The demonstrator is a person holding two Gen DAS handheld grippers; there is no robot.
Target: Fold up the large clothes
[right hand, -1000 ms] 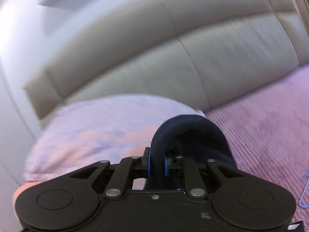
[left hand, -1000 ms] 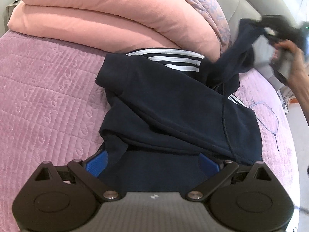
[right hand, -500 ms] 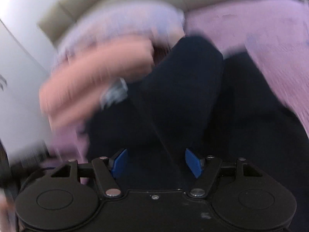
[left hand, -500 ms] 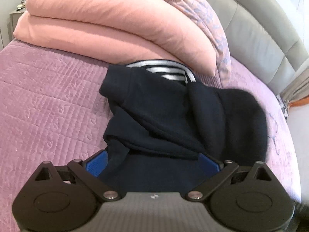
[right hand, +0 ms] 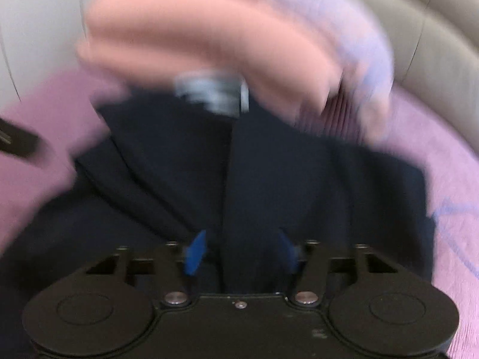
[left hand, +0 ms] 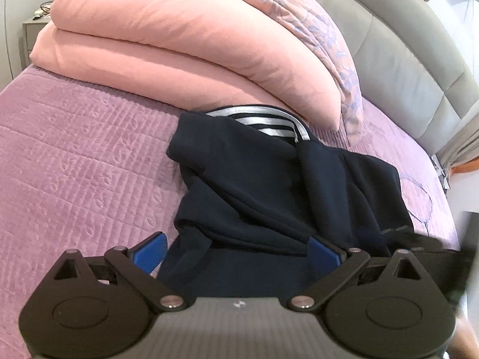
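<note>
A navy garment point(left hand: 269, 191) with white stripes at its far end lies bunched on the purple quilted bedspread point(left hand: 74, 155). One sleeve is folded across its right side. My left gripper point(left hand: 236, 251) stands open at the garment's near hem, its blue pads point(left hand: 149, 252) wide apart with cloth between them but not pinched. My right gripper point(right hand: 241, 251) hangs low over the same garment point(right hand: 299, 185). Its jaws are closing, a fold of navy cloth runs between them, and the pads do not press on it. The right wrist view is blurred. A dark blur at the right of the left wrist view is the right gripper point(left hand: 434, 257).
A folded pink duvet point(left hand: 179, 45) and a floral pillow point(left hand: 323, 24) are stacked just behind the garment. A grey padded headboard point(left hand: 404, 59) curves along the back right. A thin blue wire hanger point(left hand: 419, 197) lies on the bedspread to the right. A grey nightstand point(left hand: 33, 36) stands far left.
The right gripper let go of the sleeve it held up and swung down over the garment. The sleeve now lies across the garment's right side. The left gripper stayed put.
</note>
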